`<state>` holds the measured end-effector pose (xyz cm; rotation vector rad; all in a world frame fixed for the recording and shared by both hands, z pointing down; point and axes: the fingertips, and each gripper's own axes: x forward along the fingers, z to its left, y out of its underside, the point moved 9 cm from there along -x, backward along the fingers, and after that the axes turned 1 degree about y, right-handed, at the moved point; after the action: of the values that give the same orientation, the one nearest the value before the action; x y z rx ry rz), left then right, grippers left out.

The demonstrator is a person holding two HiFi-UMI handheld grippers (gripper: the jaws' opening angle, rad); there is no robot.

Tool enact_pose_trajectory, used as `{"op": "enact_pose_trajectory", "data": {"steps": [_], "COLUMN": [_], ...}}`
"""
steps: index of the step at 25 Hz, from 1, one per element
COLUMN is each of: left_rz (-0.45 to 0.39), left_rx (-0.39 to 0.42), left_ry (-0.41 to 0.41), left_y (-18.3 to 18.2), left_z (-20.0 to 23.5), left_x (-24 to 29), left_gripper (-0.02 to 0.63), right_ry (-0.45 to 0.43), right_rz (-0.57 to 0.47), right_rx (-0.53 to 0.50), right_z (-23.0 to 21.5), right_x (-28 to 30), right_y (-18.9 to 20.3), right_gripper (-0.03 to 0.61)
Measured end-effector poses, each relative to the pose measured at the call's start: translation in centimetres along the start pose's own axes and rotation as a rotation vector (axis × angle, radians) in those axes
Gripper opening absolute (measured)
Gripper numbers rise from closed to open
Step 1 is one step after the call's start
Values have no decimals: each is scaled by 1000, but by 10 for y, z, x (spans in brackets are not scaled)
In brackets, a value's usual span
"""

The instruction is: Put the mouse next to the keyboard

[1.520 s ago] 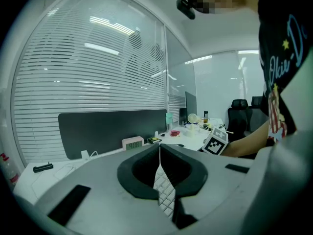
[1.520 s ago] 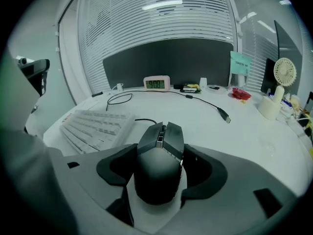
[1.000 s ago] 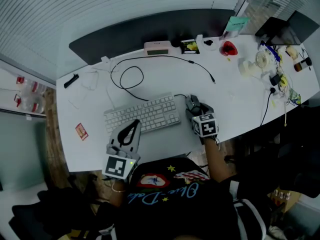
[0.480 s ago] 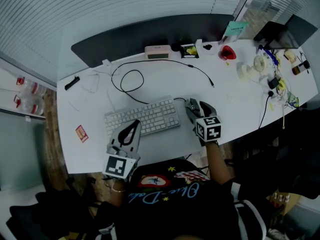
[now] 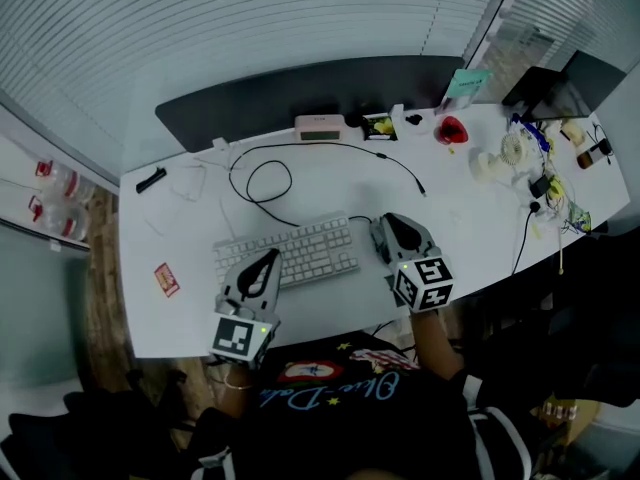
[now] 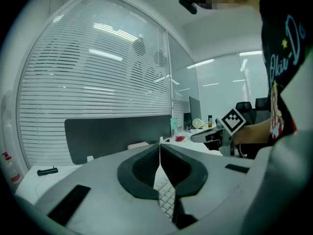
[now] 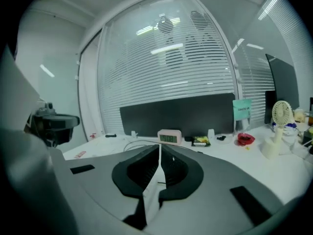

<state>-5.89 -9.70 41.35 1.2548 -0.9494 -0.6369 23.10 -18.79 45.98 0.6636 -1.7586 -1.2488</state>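
Observation:
The white keyboard (image 5: 288, 252) lies near the table's front edge. Just right of it is my right gripper (image 5: 388, 220); its jaws are closing and meet at the tips, with nothing between them. The dark mouse is mostly hidden under that gripper; only a dark edge (image 5: 378, 234) and its cable (image 5: 358, 218) show. In the right gripper view the right gripper (image 7: 160, 145) has its pads together and no mouse is seen. My left gripper (image 5: 269, 255) rests over the keyboard's front left, shut and empty. Keyboard keys (image 6: 165, 196) show below the left gripper (image 6: 160, 144).
A looped black cable (image 5: 262, 180) lies behind the keyboard. A pink clock (image 5: 319, 127), a red dish (image 5: 452, 129) and a small fan (image 5: 514, 148) stand along the back and right. A dark divider (image 5: 300, 90) borders the back. A red card (image 5: 166, 279) lies front left.
The right gripper's jaws, open beside the mouse earlier, have come together, and the gripper now covers most of the mouse. The left gripper has stayed at the keyboard.

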Motion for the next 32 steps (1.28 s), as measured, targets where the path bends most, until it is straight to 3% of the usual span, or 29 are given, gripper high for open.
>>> {"op": "enact_pose_trajectory", "data": {"steps": [8,32], "left_rz": [-31,-19], "left_rx": [1,-12], "left_ry": [-15,-36], "left_y": [-5,0], "left_z": [9,14], "left_x": [-1,-6], "left_gripper": [5,5], "right_ry": [-117,-158], "right_rz": [-132,-91], "right_rx": [-30,-72], "right_z": [27,41], "right_x": [-7,1], "right_y": [-38,-39], "right_gripper": [5,-2]}}
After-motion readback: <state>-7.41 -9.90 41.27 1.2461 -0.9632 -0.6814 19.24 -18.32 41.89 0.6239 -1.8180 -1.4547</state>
